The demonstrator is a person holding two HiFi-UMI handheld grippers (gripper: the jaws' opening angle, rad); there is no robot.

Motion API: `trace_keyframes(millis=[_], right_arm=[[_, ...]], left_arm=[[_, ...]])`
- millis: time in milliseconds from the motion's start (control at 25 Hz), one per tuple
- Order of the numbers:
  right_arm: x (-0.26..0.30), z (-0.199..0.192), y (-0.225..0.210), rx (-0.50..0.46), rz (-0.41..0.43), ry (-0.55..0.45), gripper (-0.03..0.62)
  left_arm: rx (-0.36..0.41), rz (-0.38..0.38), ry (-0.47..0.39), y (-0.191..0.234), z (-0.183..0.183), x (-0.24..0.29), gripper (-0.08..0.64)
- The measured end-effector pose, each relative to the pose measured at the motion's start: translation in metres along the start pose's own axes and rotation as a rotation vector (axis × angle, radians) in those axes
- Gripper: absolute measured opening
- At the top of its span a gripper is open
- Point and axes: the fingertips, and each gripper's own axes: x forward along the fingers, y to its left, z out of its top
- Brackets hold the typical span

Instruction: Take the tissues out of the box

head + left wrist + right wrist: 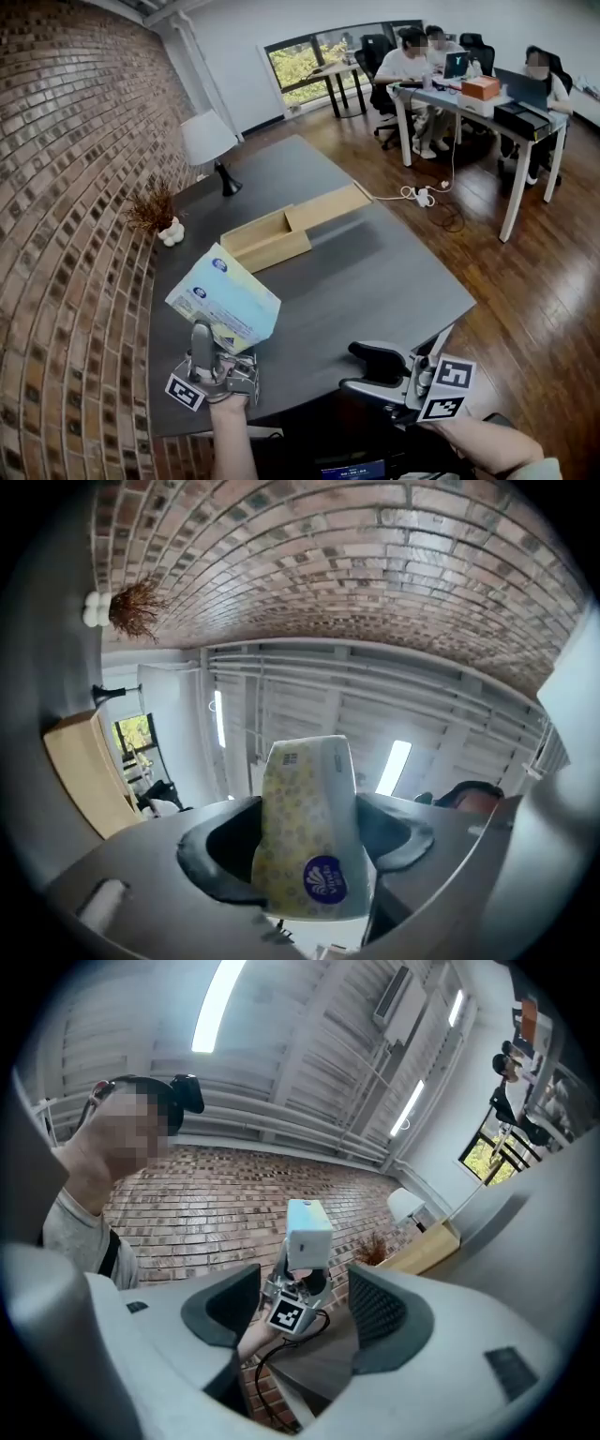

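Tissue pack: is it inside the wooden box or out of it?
Out. The left claw is shut on the tissue pack and holds it above the table's near side, apart from the open wooden box.

An open-plan office. At one o'clock in the head view, people (405, 64) sit on black office chairs (377, 49) at a long white desk (487, 120) with laptops (457, 64) open on it. A power strip (422, 196) and its cables lie on the wood floor (534, 281) at two o'clock. Big windows (302, 62) fill twelve o'clock, and a bare brick wall (66, 150) runs from nine to eleven. Strip lights (214, 1005) hang from the ceiling.
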Motion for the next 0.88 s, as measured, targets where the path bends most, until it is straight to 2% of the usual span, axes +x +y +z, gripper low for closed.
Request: trace_keyframes(millis=[200, 360, 600, 720, 880], right_arm=[[-0.001, -0.007, 0.010, 0.001, 0.017, 0.022, 0.296], [0.003, -0.007, 0.010, -0.005, 0.050, 0.025, 0.296], [0.000, -0.029, 0.041, 0.024, 0.050, 0.062, 0.296], [0.004, -0.026, 0.042, 0.017, 0.057, 0.072, 0.296], [0.018, -0.015, 0.034, 0.014, 0.074, 0.074, 0.296]], left_arm=[[-0.057, -0.051, -0.150, -0.046, -0.022, -0.033, 0.322], [-0.094, -0.101, -0.262, -0.063, -0.024, -0.052, 0.322], [-0.156, -0.092, -0.319, -0.097, -0.037, -0.084, 0.322], [-0.188, -0.125, -0.329, -0.104, -0.039, -0.088, 0.322], [-0.168, -0.122, -0.329, -0.110, -0.038, -0.075, 0.322]])
